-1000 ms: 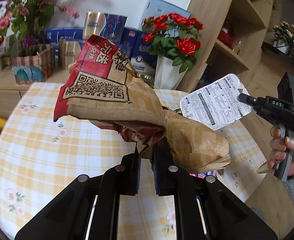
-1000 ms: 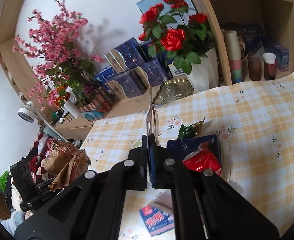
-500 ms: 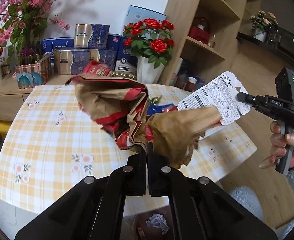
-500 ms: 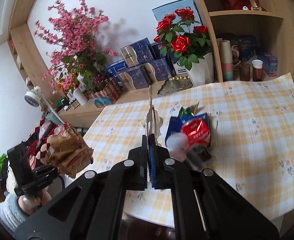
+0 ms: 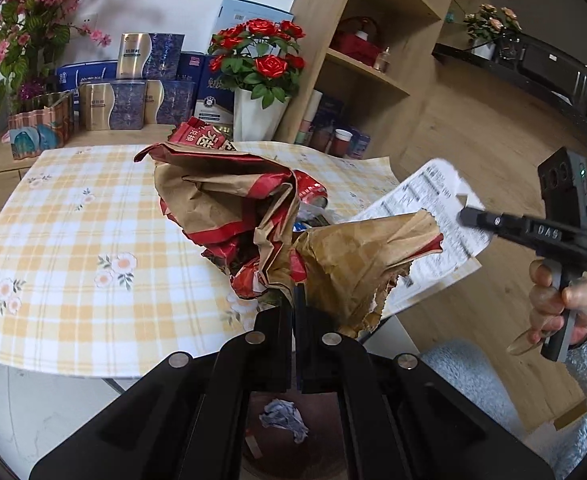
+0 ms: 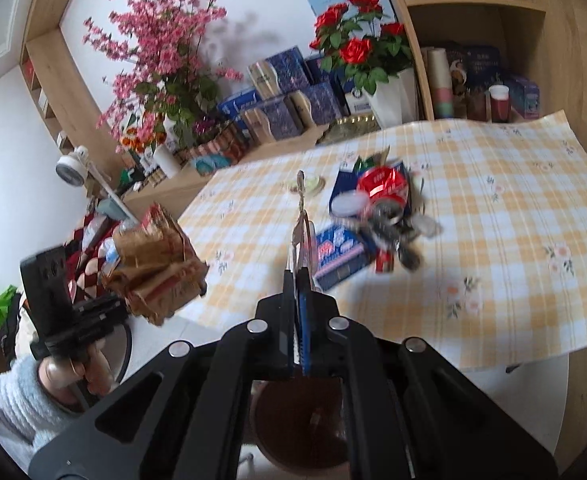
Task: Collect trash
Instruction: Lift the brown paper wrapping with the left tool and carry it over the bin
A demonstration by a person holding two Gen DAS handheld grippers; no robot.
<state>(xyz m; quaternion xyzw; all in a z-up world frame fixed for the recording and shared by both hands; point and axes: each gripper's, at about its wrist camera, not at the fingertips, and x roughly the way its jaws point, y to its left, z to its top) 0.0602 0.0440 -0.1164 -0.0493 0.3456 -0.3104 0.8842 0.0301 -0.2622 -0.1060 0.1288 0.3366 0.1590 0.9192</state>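
Pinching a crumpled paper bag (image 5: 249, 216), the left claw (image 5: 293, 300) holds it above the near edge of the bench (image 5: 73, 240), over a bin (image 5: 281, 424) on the floor. The right claw (image 6: 299, 280) is pressed together on a thin printed sheet (image 5: 425, 216), seen edge-on. More wrappers (image 6: 373, 216) lie on the bench.

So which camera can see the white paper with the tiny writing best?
The left wrist view: the white printed sheet faces that camera, pinched in the right tool, though the crumpled paper bag covers part of it. The right wrist view sees the sheet only edge-on, a thin sliver.
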